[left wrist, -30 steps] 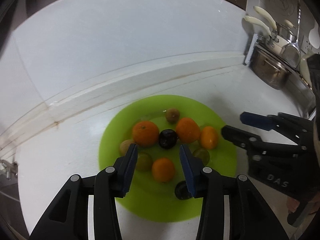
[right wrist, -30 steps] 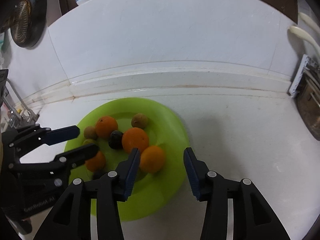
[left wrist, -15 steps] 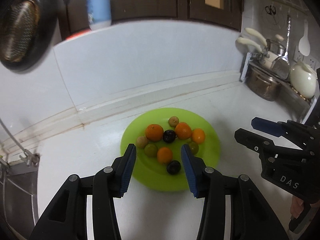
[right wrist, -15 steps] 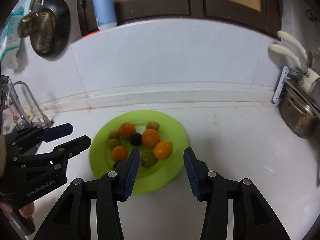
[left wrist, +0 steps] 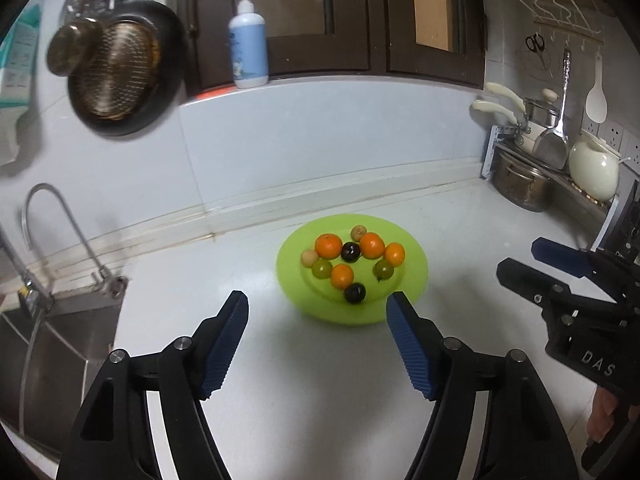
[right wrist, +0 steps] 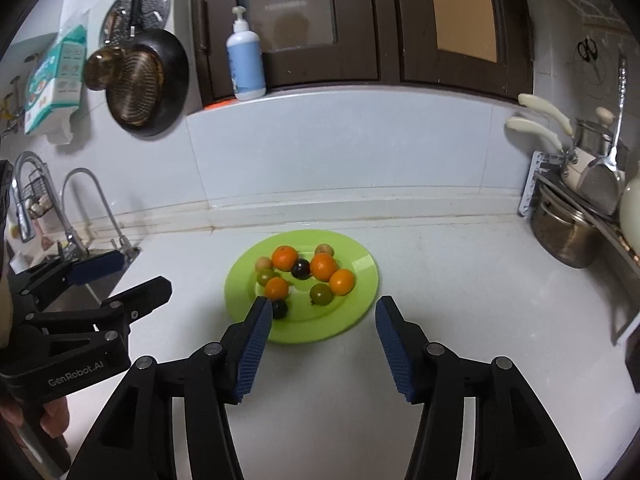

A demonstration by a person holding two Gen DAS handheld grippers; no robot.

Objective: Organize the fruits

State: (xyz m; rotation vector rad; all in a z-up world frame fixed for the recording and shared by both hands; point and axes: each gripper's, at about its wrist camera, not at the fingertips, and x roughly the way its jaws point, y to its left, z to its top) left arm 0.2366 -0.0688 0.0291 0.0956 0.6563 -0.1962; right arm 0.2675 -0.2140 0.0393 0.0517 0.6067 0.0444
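**Ten fruits on the plate, both tools empty**

Left to right: your left tool (left wrist: 317,314) sits low over the counter (left wrist: 280,380), jaws spread wide, nothing between them. It's short of the green plate (left wrist: 416,280), not touching it.

The plate is mid-counter, near the back wall. On it: four oranges (left wrist: 328,246), two dark plums (left wrist: 350,251), two green fruits (left wrist: 321,269), two small tan ones (left wrist: 309,258), all clustered and mostly touching.

Your right tool (right wrist: 323,315) is also wide open and empty, hovering at the plate's near rim (right wrist: 304,336). Its left fingertip (right wrist: 262,312) overlaps the front plum (right wrist: 280,309) in view; can't tell if it touches.

Sink and faucet (left wrist: 52,216) far left, pots (left wrist: 520,186) far right.
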